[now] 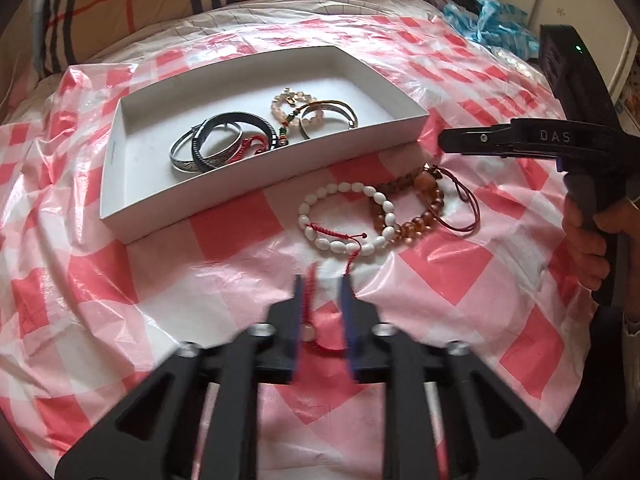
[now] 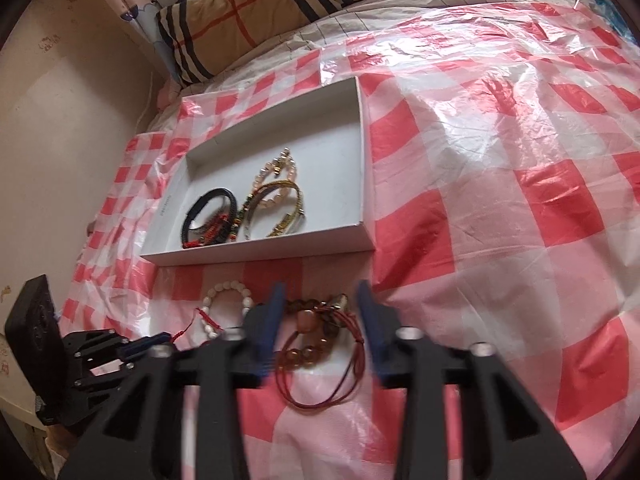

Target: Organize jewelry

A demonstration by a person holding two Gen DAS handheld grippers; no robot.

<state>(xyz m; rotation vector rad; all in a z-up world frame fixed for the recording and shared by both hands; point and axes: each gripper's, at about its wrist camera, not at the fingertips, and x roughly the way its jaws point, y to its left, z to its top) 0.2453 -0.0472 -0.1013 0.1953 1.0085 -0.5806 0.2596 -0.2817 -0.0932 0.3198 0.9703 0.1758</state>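
A white open box (image 1: 240,184) (image 2: 260,254) lies on the bed and holds several bangles (image 1: 208,148) and bead bracelets (image 1: 292,116). In front of it lie a white bead bracelet (image 1: 342,189) (image 2: 228,289) and a brown bead bracelet (image 1: 424,216) (image 2: 312,315) with a dark red cord. My left gripper (image 1: 322,284) is open just short of the white bracelet, with a thin red cord bracelet (image 1: 326,347) lying loose between its fingers. My right gripper (image 2: 321,288) is open, its jaws standing to either side of the brown bracelet without touching it. In the left wrist view it comes in from the right (image 1: 444,140).
A pink and white checked plastic sheet (image 1: 120,280) (image 2: 500,208) covers the bed. Plaid pillows (image 1: 120,0) (image 2: 260,12) lie behind the box, a blue plastic bag (image 1: 492,20) at the back right. A wall (image 2: 60,120) borders the bed's left side. A hand (image 1: 584,240) holds the right gripper.
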